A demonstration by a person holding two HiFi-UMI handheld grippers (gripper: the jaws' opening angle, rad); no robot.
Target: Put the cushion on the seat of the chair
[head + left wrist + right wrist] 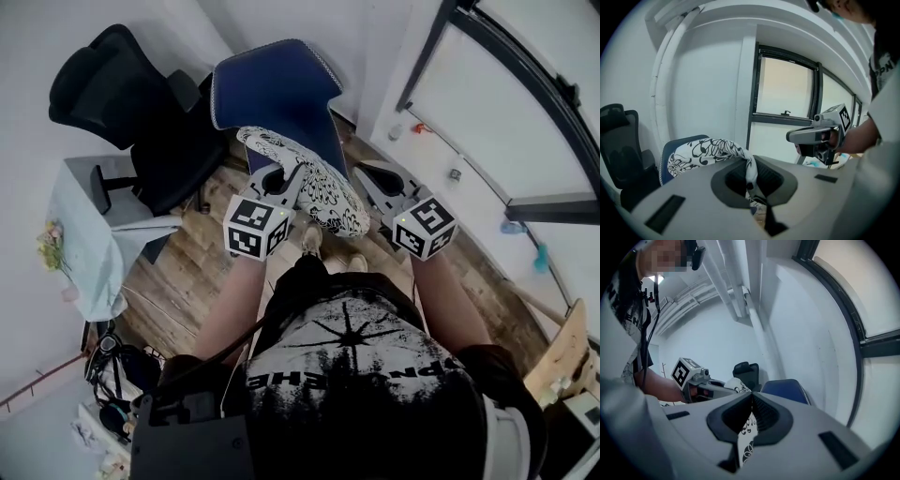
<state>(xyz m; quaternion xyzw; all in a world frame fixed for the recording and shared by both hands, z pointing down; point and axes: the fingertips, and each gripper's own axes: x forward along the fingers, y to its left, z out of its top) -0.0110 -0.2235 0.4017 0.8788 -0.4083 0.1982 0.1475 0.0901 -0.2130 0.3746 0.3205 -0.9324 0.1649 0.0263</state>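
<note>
1. Jaws of the left gripper (751, 180) are clenched on a pinch of the cushion (705, 151). The black-and-white patterned cloth runs out of the closed jaws, then swells up and to the left in the left gripper view.
2. Jaws of the right gripper (751, 416) are clamped on another edge of the same cushion. A strip of patterned cloth sits between them and hangs out below.
3. Head view: the cushion is slung between the two grippers, held up off the wooden floor (187, 272). One gripper is at its left edge and the other at its right.
4. It hangs in front of the blue chair (277, 89), low against the backrest and over the seat area. Whether it touches the seat cannot be told.
5. A black office chair (122, 94) stands just beside the blue chair, to its left in the head view, apart from the cushion.
</note>
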